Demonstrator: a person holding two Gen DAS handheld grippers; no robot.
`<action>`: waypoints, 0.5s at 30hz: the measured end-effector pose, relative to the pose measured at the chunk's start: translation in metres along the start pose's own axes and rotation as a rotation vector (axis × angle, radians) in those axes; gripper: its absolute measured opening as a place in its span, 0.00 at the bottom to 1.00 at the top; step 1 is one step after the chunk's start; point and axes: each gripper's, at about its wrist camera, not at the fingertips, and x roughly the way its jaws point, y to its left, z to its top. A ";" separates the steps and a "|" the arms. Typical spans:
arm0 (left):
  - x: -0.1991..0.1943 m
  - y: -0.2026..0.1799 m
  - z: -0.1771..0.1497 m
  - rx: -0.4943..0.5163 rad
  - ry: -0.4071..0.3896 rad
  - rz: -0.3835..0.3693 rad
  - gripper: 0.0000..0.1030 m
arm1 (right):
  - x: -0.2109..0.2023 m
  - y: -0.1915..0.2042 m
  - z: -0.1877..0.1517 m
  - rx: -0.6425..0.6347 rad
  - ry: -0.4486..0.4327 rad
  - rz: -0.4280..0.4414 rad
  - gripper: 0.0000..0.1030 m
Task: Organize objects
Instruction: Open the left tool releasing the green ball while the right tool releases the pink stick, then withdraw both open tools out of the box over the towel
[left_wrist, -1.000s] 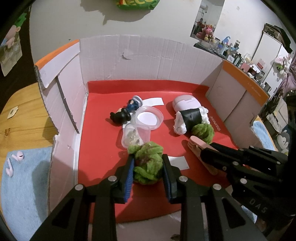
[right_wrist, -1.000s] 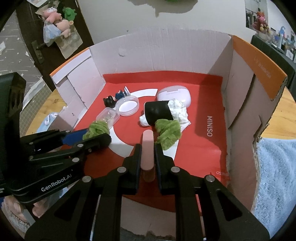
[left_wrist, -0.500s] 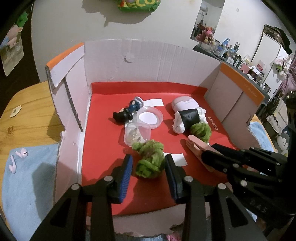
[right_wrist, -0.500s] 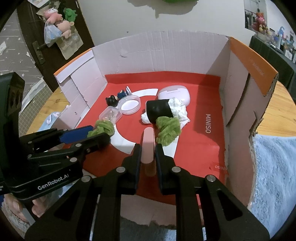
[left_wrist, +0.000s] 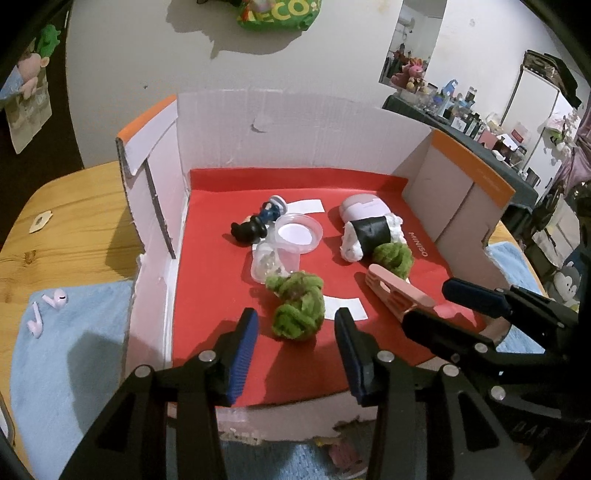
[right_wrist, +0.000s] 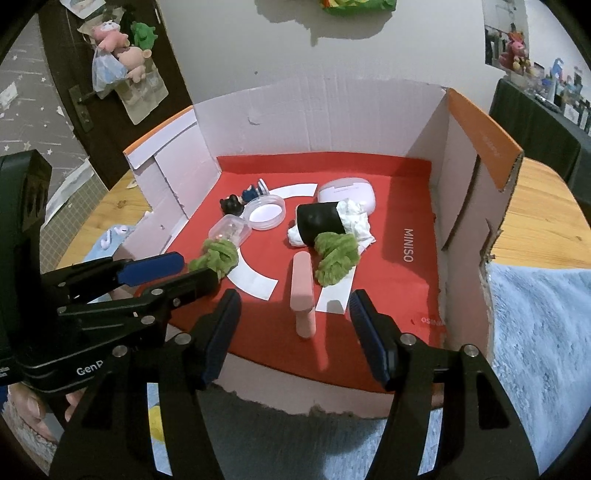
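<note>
Sitting loose on the red liner (left_wrist: 221, 295) of the cardboard box (left_wrist: 295, 140), the green fuzzy scrunchie (left_wrist: 298, 309) lay just ahead of the left gripper (left_wrist: 293, 332), whose jaws were spread wide with nothing in them. Same deal on the other side: the pink clip (right_wrist: 303, 295) lay straight ahead of the right gripper (right_wrist: 295, 314), also wide and empty. Further out were another green scrunchie (right_wrist: 337, 258) against the sushi plush (right_wrist: 325, 225), probably grouped like with like.

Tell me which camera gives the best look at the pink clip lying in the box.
The right wrist view: the pink clip lies unobstructed between that gripper's open fingers, whole length visible. In the left wrist view the pink clip sits off to the side, its near end hidden behind the right gripper.
</note>
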 end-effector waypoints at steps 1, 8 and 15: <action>-0.001 0.000 -0.001 0.000 -0.001 0.000 0.45 | -0.001 0.000 0.000 0.001 -0.002 0.000 0.58; -0.010 0.000 -0.005 -0.006 -0.018 0.006 0.54 | -0.012 0.004 -0.005 -0.005 -0.014 0.000 0.59; -0.018 0.001 -0.012 -0.012 -0.034 0.016 0.65 | -0.026 0.010 -0.009 -0.018 -0.033 0.001 0.64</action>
